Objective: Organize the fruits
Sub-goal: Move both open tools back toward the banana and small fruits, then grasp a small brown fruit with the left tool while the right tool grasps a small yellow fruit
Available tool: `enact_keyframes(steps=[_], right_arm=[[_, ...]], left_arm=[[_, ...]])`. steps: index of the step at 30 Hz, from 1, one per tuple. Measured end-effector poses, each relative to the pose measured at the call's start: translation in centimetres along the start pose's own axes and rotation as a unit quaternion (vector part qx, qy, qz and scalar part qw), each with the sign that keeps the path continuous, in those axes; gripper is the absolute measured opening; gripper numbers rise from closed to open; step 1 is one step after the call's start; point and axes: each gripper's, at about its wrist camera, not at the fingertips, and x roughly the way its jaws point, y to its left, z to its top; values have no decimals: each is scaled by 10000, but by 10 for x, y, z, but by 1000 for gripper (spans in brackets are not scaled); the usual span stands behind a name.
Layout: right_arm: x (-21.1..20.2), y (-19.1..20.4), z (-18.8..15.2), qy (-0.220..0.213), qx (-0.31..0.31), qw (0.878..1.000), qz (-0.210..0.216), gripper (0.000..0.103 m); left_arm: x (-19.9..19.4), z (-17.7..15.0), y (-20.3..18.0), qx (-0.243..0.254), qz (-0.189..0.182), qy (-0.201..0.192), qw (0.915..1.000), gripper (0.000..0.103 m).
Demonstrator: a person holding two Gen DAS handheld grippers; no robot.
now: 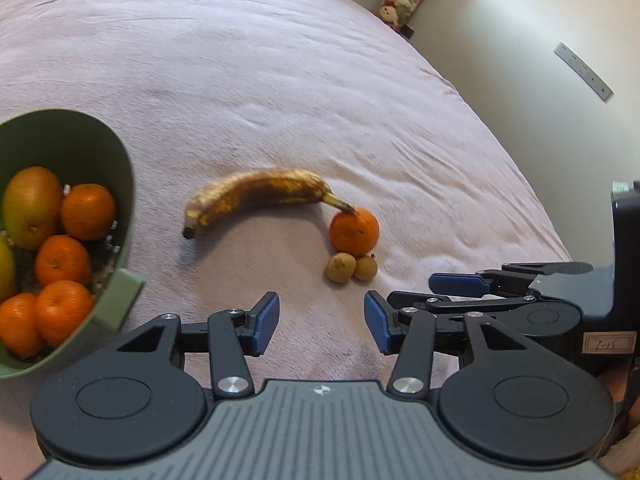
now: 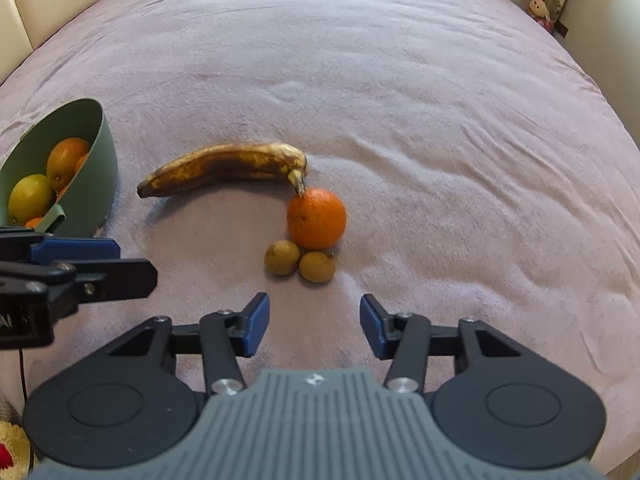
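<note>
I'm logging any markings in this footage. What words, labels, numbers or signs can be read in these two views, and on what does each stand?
"7-15", or close to it: handwritten on a small label on the right gripper's body, left wrist view; faint, so not certain.
Small emblem on the left gripper's grey body: a symbol, no letters.
Letters at the left edge of the right wrist view, on the left gripper's body: cut off, unreadable.
White strip on the wall: only dots, no text.

Both pictures are bright with soft, even light. Shadows are faint — only small dark patches sit under the banana (image 2: 224, 170) and the orange (image 2: 316, 218). The left wrist view is a bit blurry, most on the green bowl (image 1: 116, 168). The edges bend round — the corners go black. The wall (image 1: 520, 20) shines pale.
</note>
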Motion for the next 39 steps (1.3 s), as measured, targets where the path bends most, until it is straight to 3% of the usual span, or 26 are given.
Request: enact_keyframes(steps=[11,17,29,32,39], right_arm=[[17,-3,4,12,-262,9997,7,28],[25,-7,7,-61,-460,9989,71,27],[41,-1,13,-91,-836,9964,88,24],[46,-1,14,-42,-820,9966,108,19],[51,-4,15,6,-707,9974,124,19]], left_arm=[[35,9,-2,-92,-231,105,9996,44],[58,16,-2,-266,-543,249,9979,42],[83,18,6,-496,-623,457,9958,36],[88,19,7,-572,-617,449,9954,35],[96,15,11,-692,-574,508,9947,33]])
